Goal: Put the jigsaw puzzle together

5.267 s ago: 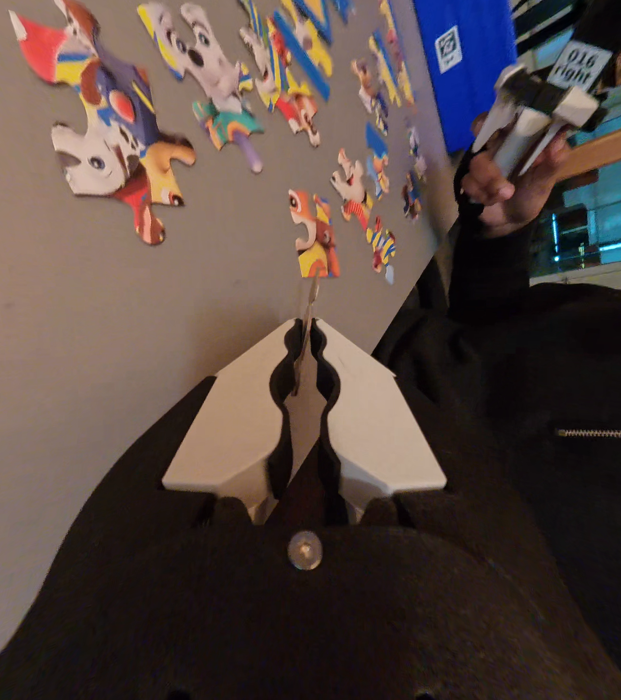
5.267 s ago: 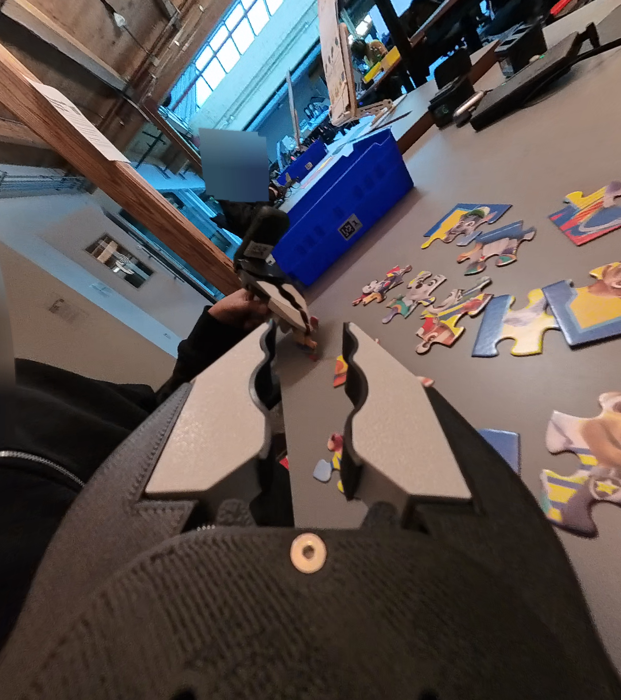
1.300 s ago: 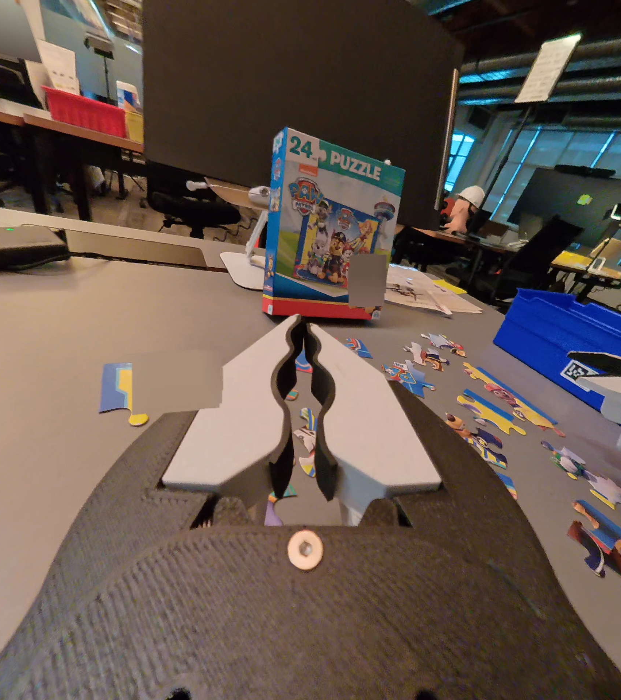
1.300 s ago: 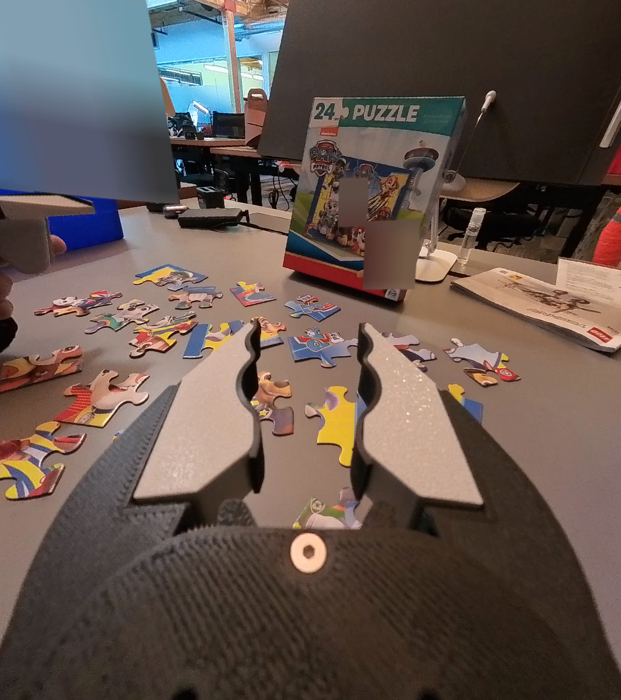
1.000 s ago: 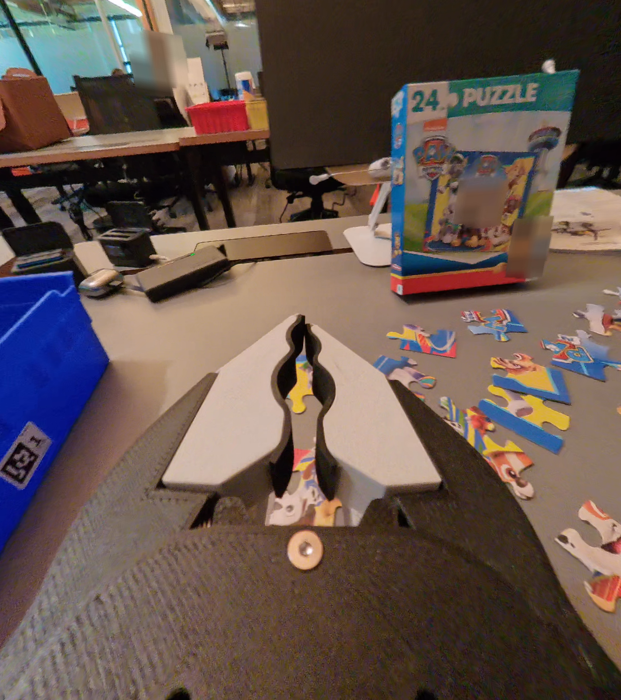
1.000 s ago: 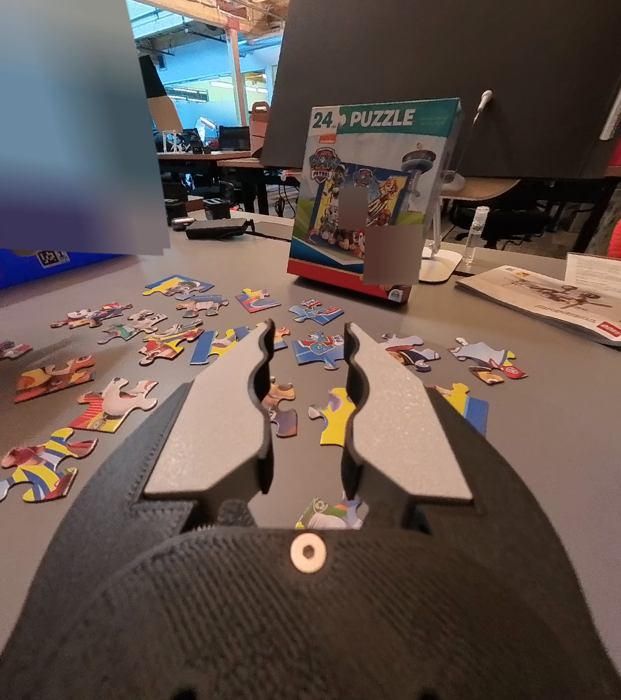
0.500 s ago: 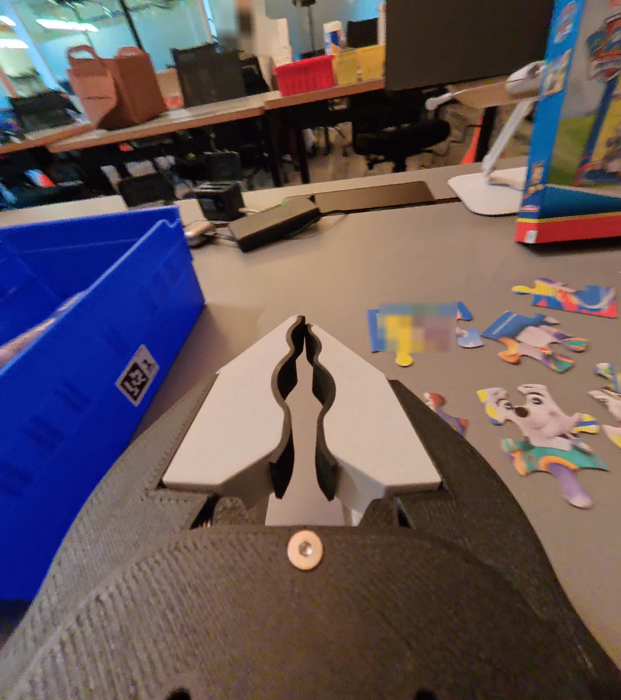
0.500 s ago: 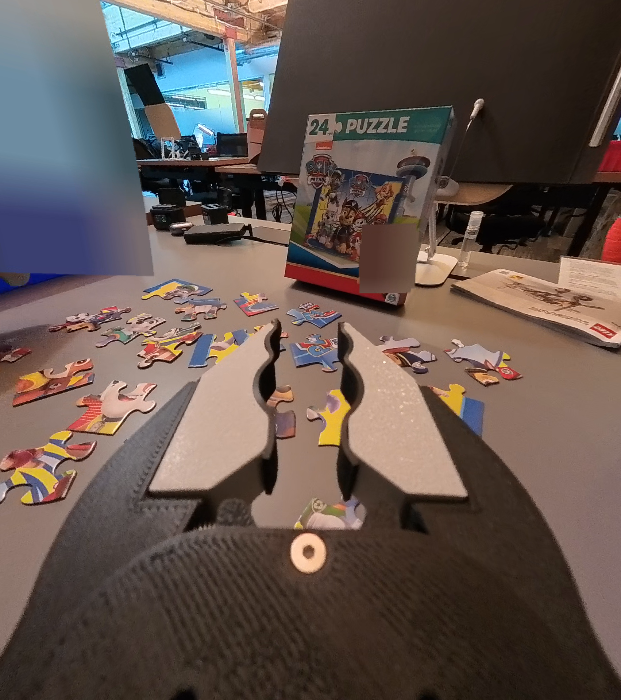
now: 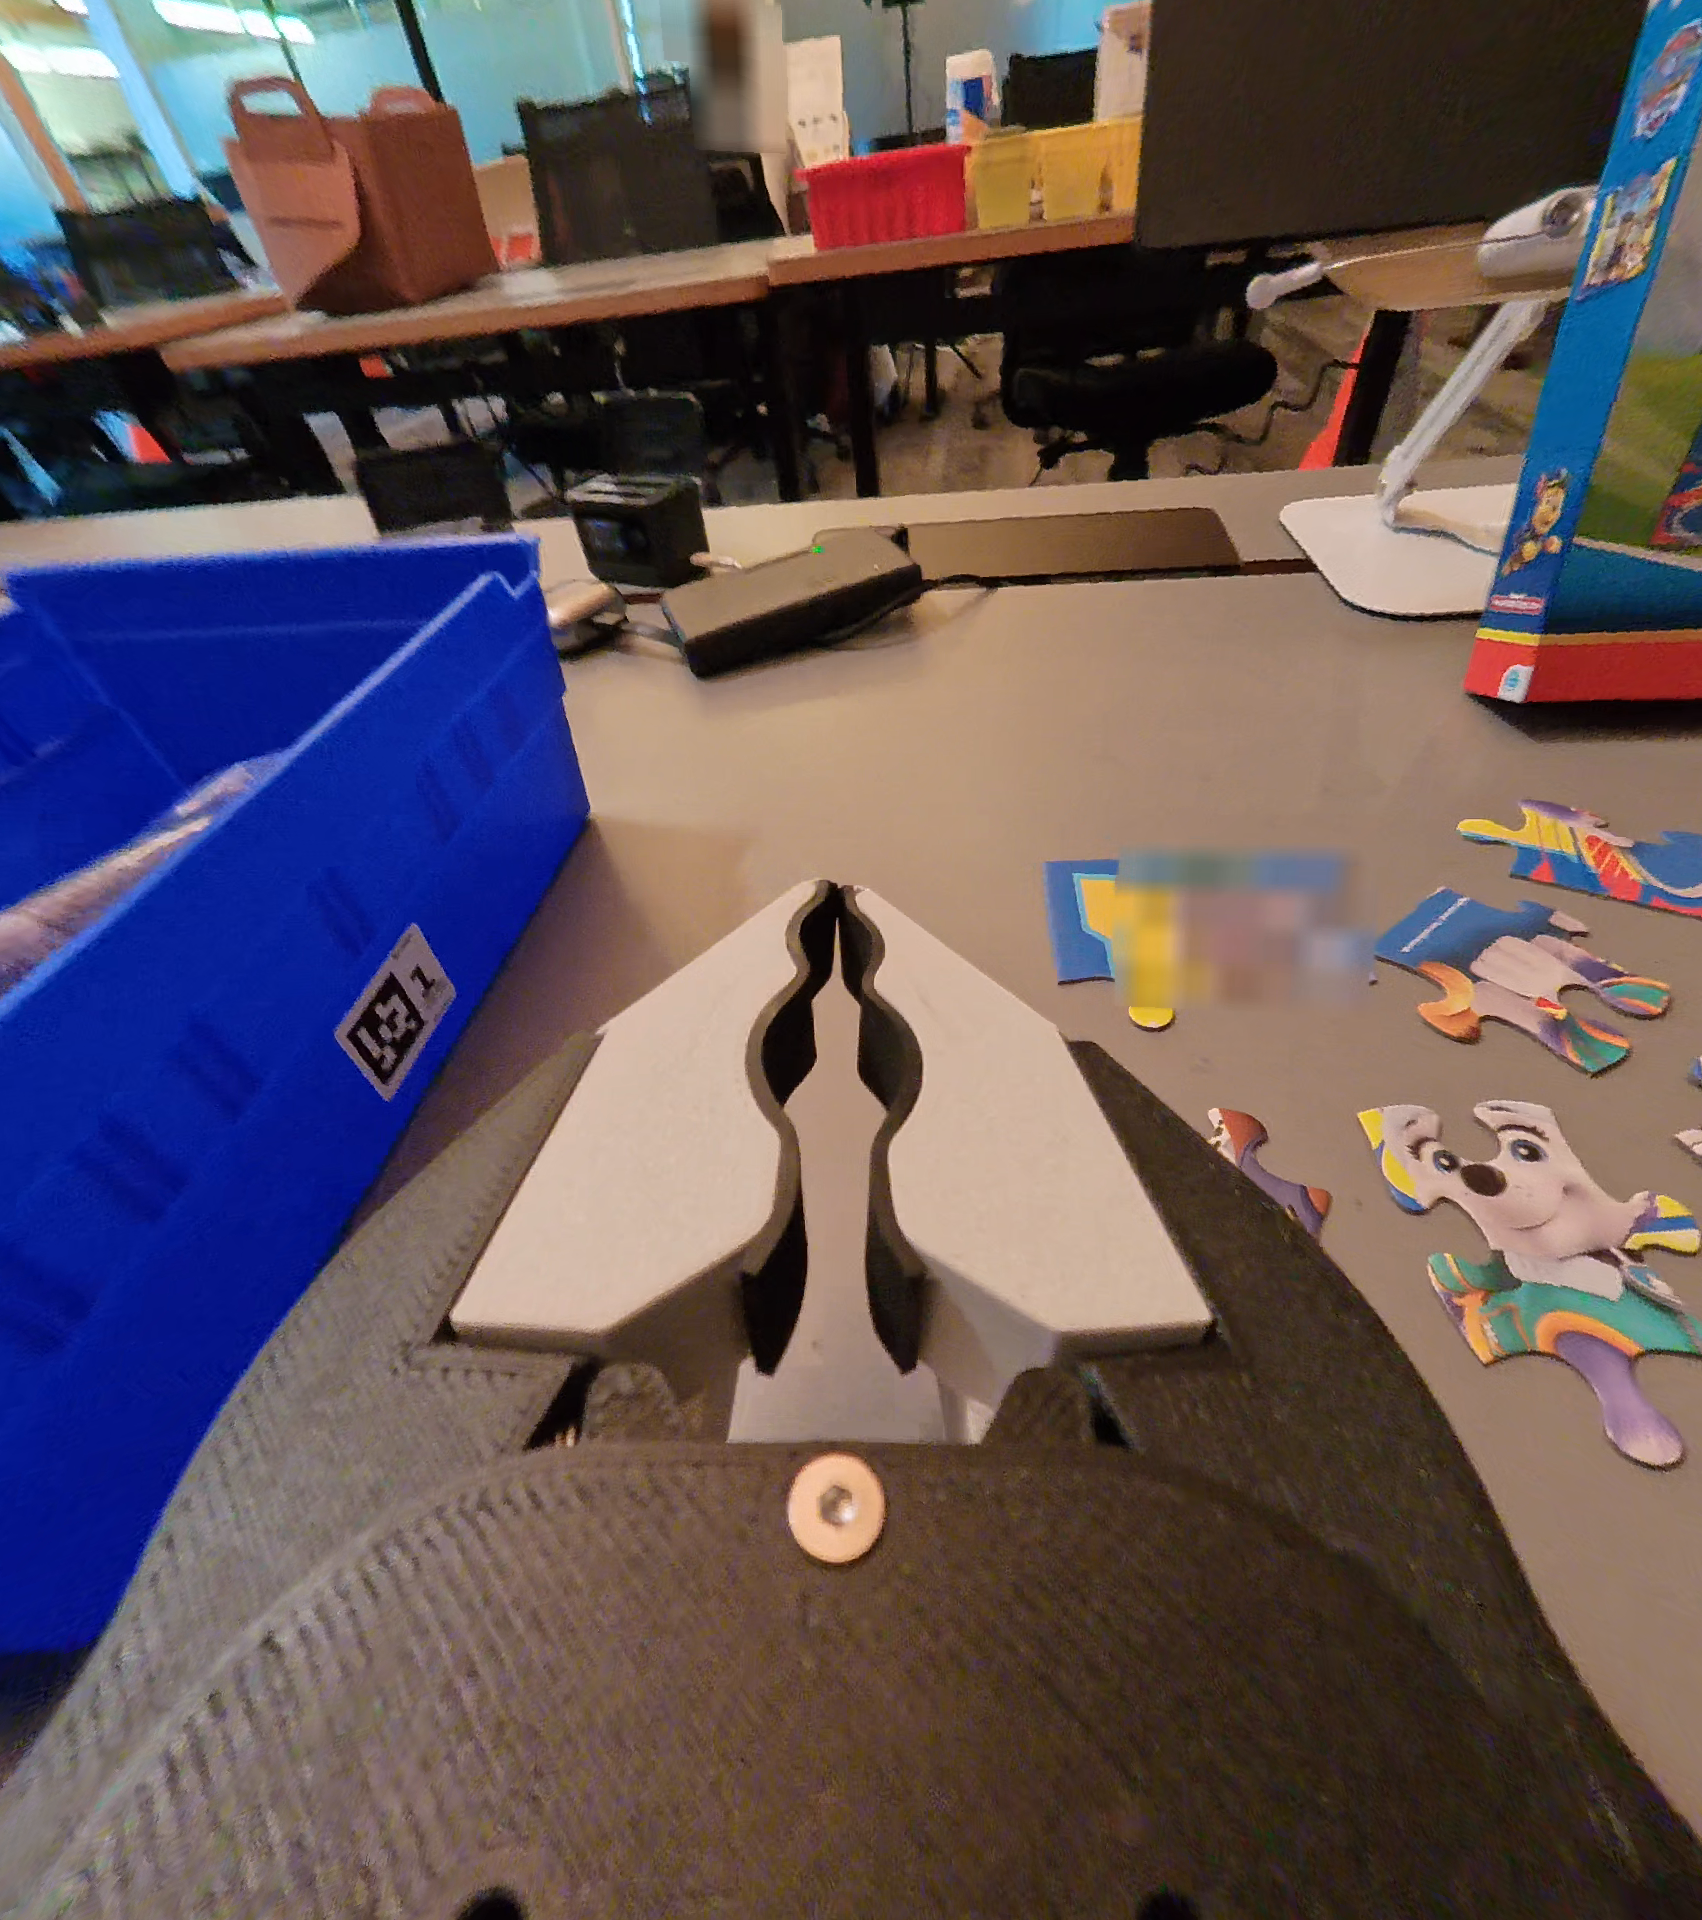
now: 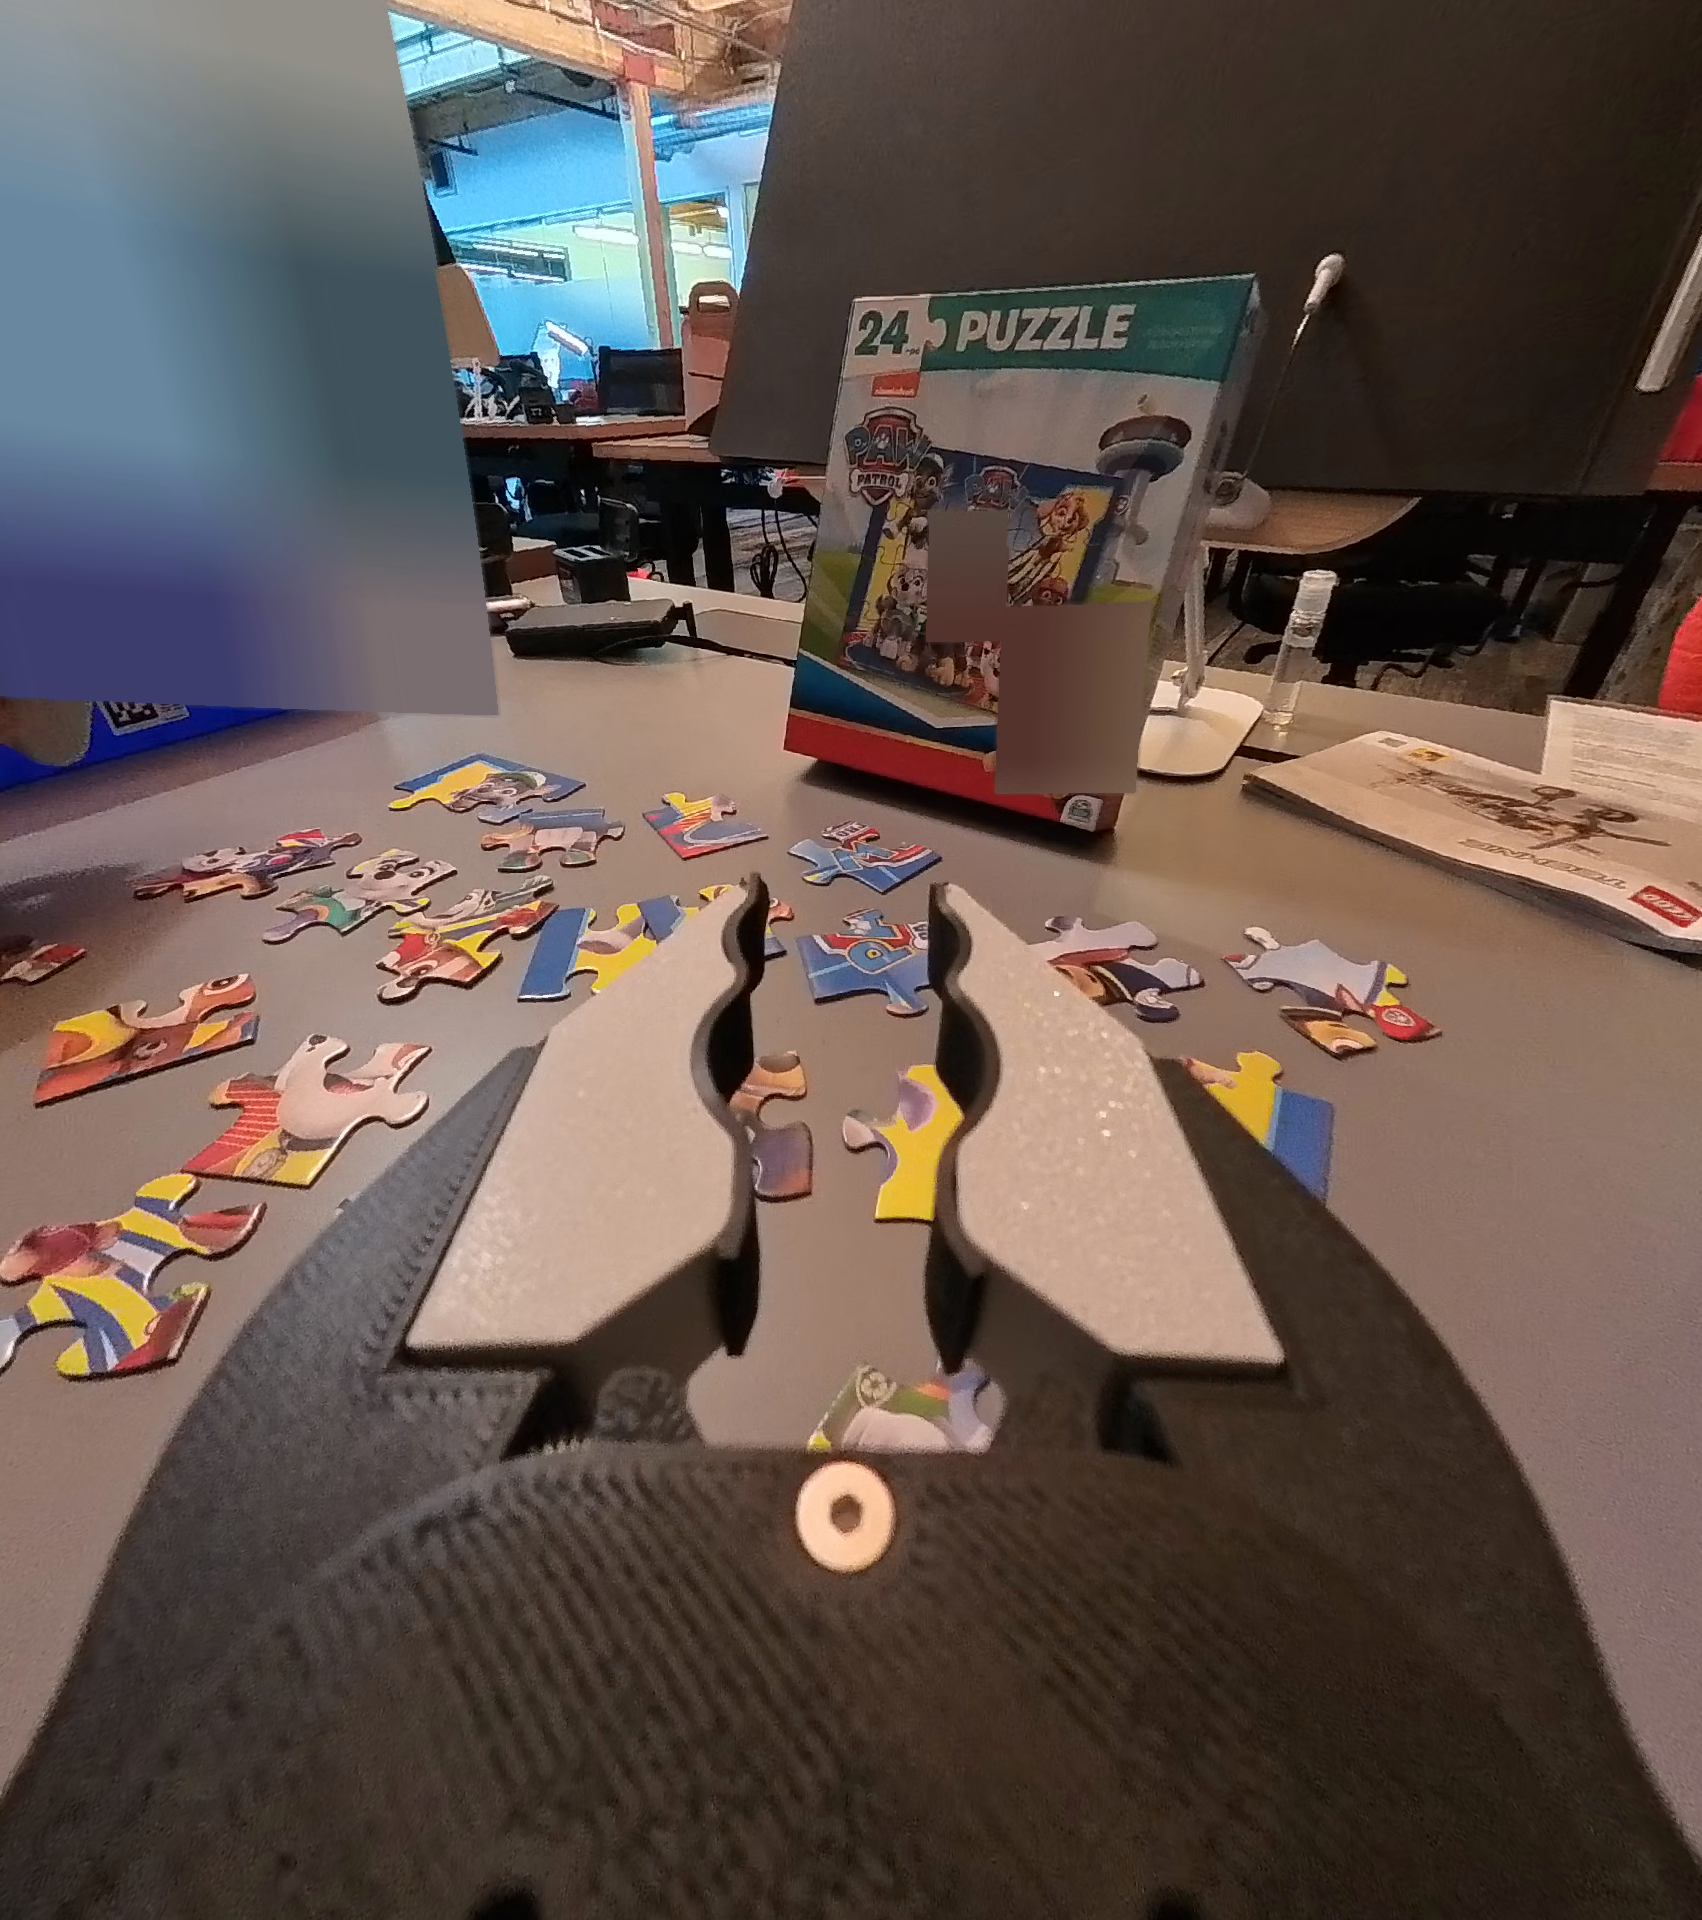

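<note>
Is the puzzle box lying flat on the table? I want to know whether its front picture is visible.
No, the puzzle box stands upright on the grey table, its front facing the right wrist view.

- Blue plastic bin (image 9: 203, 935) at the grey table's (image 9: 1034, 748) left edge.
- Puzzle box (image 10: 1013, 540) upright beyond scattered jigsaw pieces (image 10: 307, 1112).
- Booklet (image 10: 1533, 842) lying flat, right.

Dim, warm indoor light; soft shadows, wide-angle edge distortion, blurred background.
</note>
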Demonstrator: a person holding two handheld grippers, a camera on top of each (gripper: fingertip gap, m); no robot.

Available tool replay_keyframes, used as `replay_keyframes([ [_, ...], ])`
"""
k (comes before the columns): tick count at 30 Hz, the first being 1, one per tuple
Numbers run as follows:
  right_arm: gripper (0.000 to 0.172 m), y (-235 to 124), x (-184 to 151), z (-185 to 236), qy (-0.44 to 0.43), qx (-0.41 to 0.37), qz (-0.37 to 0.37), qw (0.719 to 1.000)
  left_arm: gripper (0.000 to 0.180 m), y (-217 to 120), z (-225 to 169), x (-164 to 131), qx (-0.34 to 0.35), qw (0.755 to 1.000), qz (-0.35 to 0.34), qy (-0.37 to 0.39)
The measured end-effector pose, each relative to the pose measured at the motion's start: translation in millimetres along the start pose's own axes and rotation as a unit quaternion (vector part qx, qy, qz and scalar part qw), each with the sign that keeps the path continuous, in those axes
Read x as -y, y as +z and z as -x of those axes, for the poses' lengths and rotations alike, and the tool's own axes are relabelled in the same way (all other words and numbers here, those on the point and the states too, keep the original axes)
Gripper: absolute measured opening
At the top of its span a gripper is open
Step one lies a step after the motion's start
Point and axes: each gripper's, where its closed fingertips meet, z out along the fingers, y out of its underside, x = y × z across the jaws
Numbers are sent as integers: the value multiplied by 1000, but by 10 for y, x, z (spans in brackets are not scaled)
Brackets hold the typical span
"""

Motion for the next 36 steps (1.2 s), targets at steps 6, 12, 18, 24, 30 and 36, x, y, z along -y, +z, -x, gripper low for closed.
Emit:
replay_keyframes([
  [6, 29, -7, 8, 3, -1, 1, -3, 1000, 0, 38, -7, -48, -53, 996, 20, -62],
  [12, 29, -5, 3, 16, -8, 0, -1, 1000, 0, -250, -792, 369, -235, 962, -2, -140],
  [18, 29, -2, -1, 13, -6, 0, 1, 1000, 0, -525, -1543, 287, -287, 955, -46, -56],
  [24, 29, -17, 16, 14, -3, 3, -6, 1000, 0, -798, -1997, 310, -452, 863, -29, -224],
  [30, 29, -2, 3, 18, -4, 4, -1, 1000, 0, -881, -2120, 289, -484, 852, -41, -198],
  [36, 30, 17, -10, 23, -8, 4, 4, 1000, 0, -961, -2138, 339, -496, 847, -68, -181],
])
